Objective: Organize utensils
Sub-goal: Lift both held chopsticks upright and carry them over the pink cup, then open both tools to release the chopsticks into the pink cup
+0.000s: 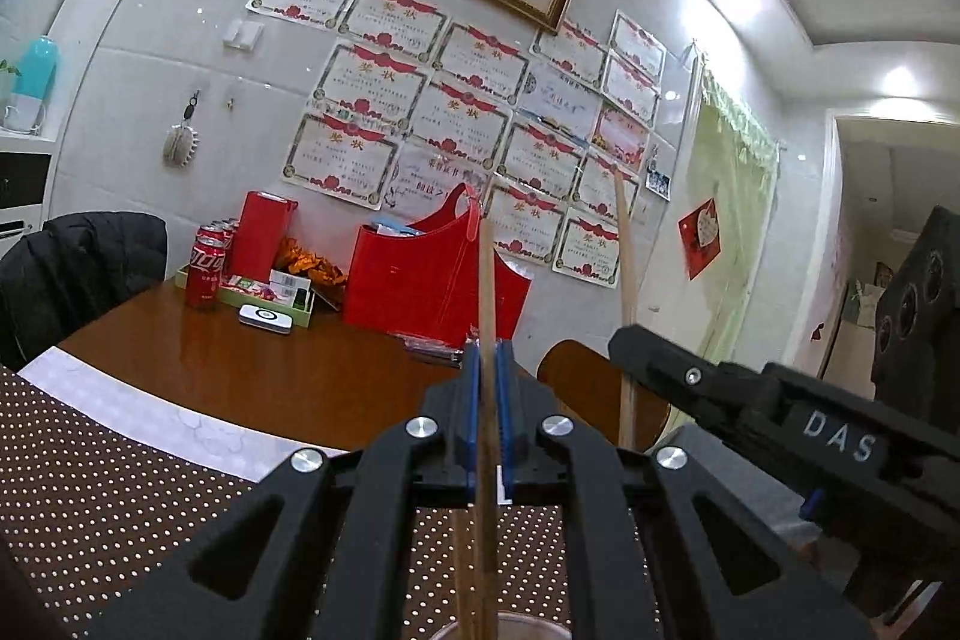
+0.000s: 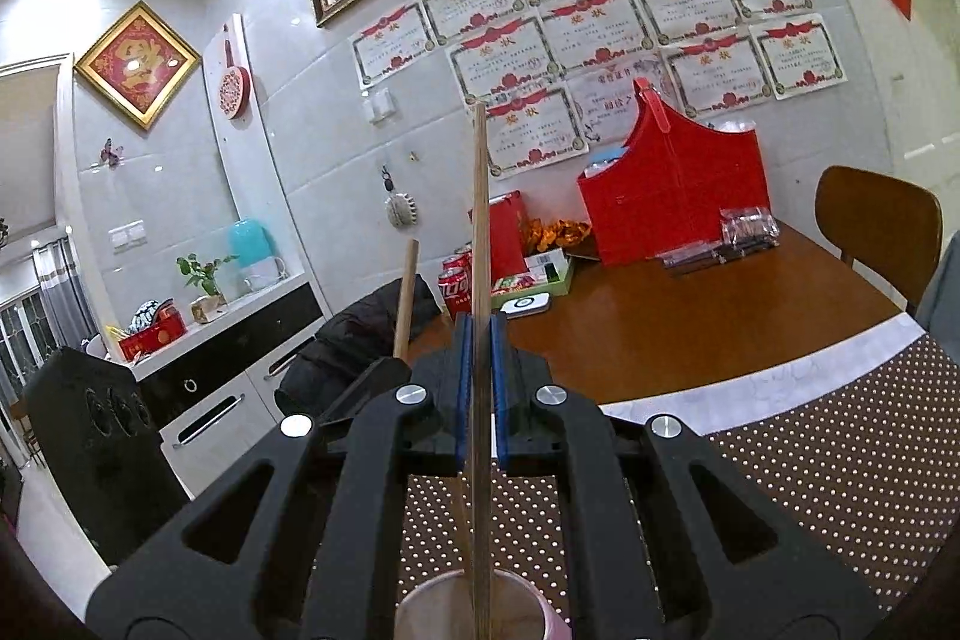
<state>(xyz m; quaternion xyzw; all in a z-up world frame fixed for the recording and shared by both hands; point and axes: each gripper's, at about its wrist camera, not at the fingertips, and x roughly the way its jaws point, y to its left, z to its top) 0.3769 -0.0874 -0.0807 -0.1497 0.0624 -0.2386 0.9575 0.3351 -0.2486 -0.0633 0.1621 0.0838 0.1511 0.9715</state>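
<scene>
In the left wrist view my left gripper (image 1: 487,349) is shut on a pale wooden chopstick (image 1: 486,268) that stands upright between its blue pads (image 1: 472,388). Its lower end reaches down to a pale cup rim (image 1: 528,623) at the bottom edge. To the right, my right gripper (image 1: 627,334) holds a second upright chopstick (image 1: 624,256). In the right wrist view the right gripper (image 2: 480,325) is shut on its chopstick (image 2: 479,196), which runs down into a pinkish-white cup (image 2: 432,604). The left gripper (image 2: 378,376) with its chopstick (image 2: 407,292) shows just to the left.
A brown dotted mat (image 2: 810,472) covers the near part of the wooden table (image 2: 690,334). At the far side stand a red bag (image 2: 678,196), cola cans (image 1: 205,274) and a green tray (image 1: 264,301). A wooden chair (image 2: 876,220) stands at the right and a black jacket (image 1: 78,262) hangs at the left.
</scene>
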